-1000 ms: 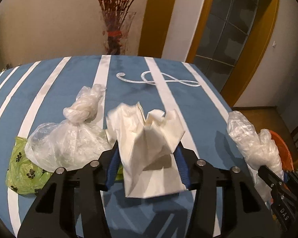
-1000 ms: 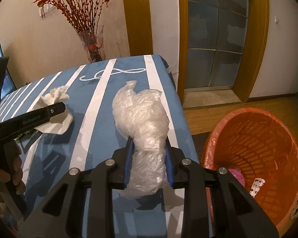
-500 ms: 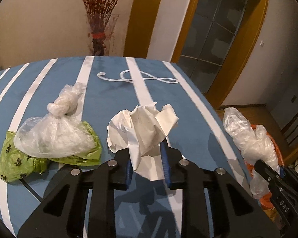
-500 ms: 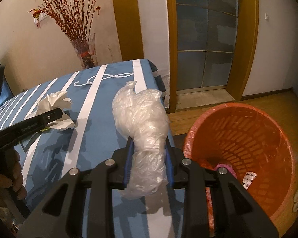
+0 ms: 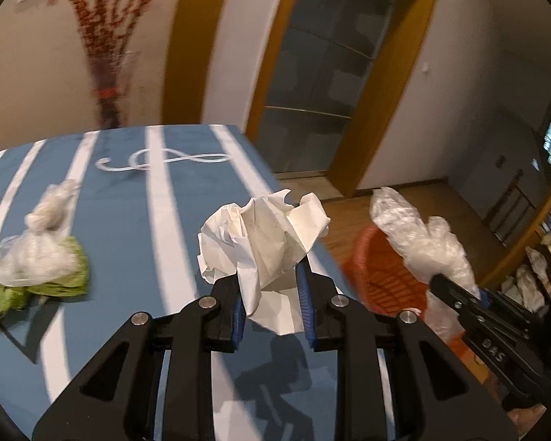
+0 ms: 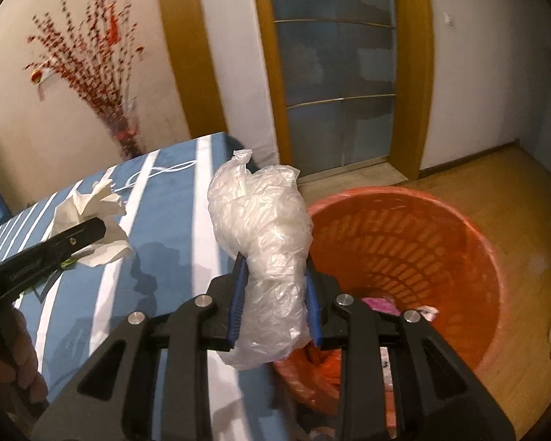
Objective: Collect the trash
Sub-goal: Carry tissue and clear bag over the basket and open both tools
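Over the blue striped worktop [image 5: 136,228], crumpled white paper [image 5: 264,231] sits pinched tight in the left gripper [image 5: 270,294]. Beside it, the right gripper [image 6: 275,294] squeezes a clear plastic bag [image 6: 264,235] — at the orange basket's [image 6: 459,242] rim.

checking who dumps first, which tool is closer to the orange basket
Right. The right tool, shut on a clear plastic bag, is at the orange basket rim; the left tool, gripping crumpled paper, is over the table.

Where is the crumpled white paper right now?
The crumpled white paper is pinched in the left gripper, above the blue striped tablecloth near its edge, with the orange basket beyond.
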Tool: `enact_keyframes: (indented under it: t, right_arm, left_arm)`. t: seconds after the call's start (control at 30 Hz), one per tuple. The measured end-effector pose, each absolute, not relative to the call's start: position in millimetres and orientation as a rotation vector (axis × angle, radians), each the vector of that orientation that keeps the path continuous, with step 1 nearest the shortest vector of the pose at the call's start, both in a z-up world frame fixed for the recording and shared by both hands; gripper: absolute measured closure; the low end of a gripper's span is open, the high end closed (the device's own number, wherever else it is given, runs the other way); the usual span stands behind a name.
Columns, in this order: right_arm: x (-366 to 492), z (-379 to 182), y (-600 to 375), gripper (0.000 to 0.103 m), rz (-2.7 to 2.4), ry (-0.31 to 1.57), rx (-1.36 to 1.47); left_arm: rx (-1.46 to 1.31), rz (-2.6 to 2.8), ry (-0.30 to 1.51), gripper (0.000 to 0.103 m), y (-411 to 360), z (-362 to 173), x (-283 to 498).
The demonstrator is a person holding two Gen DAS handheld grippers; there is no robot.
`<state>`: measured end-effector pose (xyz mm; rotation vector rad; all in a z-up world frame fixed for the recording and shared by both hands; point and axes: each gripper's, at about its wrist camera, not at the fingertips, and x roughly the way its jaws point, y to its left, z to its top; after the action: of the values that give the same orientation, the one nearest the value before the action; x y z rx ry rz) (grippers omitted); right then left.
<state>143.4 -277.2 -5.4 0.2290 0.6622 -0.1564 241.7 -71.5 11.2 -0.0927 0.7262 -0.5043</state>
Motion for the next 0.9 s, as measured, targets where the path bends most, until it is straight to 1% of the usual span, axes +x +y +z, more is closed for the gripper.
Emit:
enact_keyframes:
  t: [0.43,0.77,0.83,0.87,0.9]
  right_arm:
    - [100,2,-347,0.074,-0.320,0.603,0.305]
    - [93,-3,-380,0.074,-0.364,0.589,0.337]
    - [94,-4,-386,0.072,-0.370,0.585,0.344]
    - [94,-5,-389,0.071,-0.372,0.583,0.349]
    - [95,-6,-392,0.071,-0.377,0.580,0.353]
  left_arm:
    - [-0.057,-0.691,0.723,0.079,-151,19,219]
    - [-0.016,-0.776,0.750,0.079,-204,9,211]
    - [-0.007,-0.783,0.758,0.078,-210,6,210]
    - [-0.003,-0.781,0.764,0.076,-214,4,210]
    - [-0.003,-0.778,0.770,0.070,-215,3,210]
